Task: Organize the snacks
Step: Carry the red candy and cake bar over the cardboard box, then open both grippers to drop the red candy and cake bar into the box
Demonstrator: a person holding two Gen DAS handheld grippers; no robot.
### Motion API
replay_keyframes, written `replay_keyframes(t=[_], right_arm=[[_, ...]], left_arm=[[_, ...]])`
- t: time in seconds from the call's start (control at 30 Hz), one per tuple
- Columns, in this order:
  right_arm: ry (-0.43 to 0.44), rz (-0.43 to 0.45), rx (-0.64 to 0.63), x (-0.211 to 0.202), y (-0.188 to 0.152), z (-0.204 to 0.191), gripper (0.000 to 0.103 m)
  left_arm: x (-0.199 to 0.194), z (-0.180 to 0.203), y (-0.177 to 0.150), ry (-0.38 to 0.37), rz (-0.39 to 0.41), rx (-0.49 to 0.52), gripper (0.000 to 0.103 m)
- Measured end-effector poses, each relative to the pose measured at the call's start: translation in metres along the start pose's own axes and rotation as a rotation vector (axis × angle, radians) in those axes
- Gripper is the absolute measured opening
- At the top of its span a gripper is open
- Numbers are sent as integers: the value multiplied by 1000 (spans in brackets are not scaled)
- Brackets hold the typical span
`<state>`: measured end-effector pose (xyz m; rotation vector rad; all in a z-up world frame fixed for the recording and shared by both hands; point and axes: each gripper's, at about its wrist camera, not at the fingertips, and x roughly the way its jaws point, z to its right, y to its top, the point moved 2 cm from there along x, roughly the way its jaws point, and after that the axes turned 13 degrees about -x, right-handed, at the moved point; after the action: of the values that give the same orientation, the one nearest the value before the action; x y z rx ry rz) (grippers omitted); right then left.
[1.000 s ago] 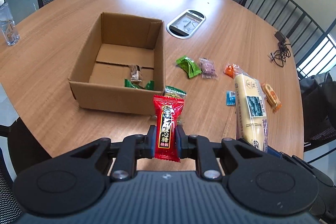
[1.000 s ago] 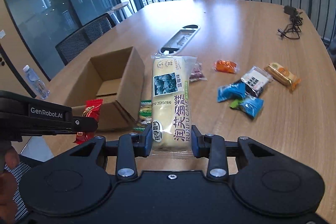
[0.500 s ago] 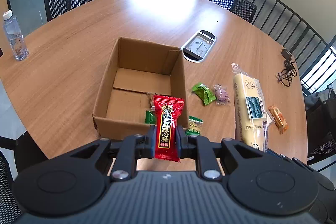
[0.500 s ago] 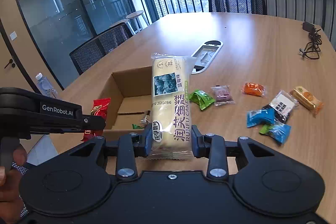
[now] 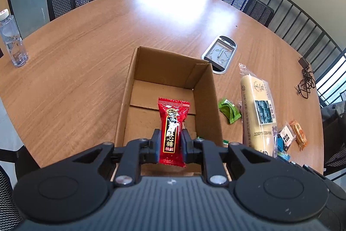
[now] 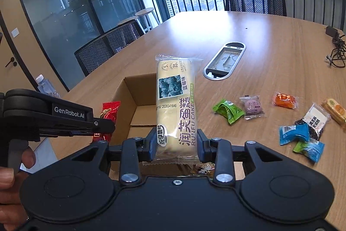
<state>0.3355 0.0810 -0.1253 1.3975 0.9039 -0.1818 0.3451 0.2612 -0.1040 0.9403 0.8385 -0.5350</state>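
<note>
Both grippers now hang nearer the cardboard box (image 5: 168,88): left gripper (image 5: 170,142) jaws clamp red candy (image 5: 172,122), right gripper (image 6: 176,142) jaws clamp cake packet (image 6: 175,101).

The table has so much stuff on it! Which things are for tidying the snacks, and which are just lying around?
For the job:
red candy, held in the left gripper
blueberry cake pack, held in the right gripper
cardboard box
loose snacks: green packet, purple packet, orange packet, blue packets

Just lying about:
water bottle
charger cable
table cable hatch
</note>
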Motion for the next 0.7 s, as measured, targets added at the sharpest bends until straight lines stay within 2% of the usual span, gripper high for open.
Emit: replay_keyframes(t=[0.4,0.63,0.7], right_arm=[[10,-64,-47,25,4,-11,35],[22,-75,-59,35,8,-18,35],[29,-72,-65,39,9,-22,35]], left_arm=[[37,-16,14,-17,-49,-43,18],[34,-24,20,-3,-31,-58,22],[30,-26,20,-4,-28,-54,26]])
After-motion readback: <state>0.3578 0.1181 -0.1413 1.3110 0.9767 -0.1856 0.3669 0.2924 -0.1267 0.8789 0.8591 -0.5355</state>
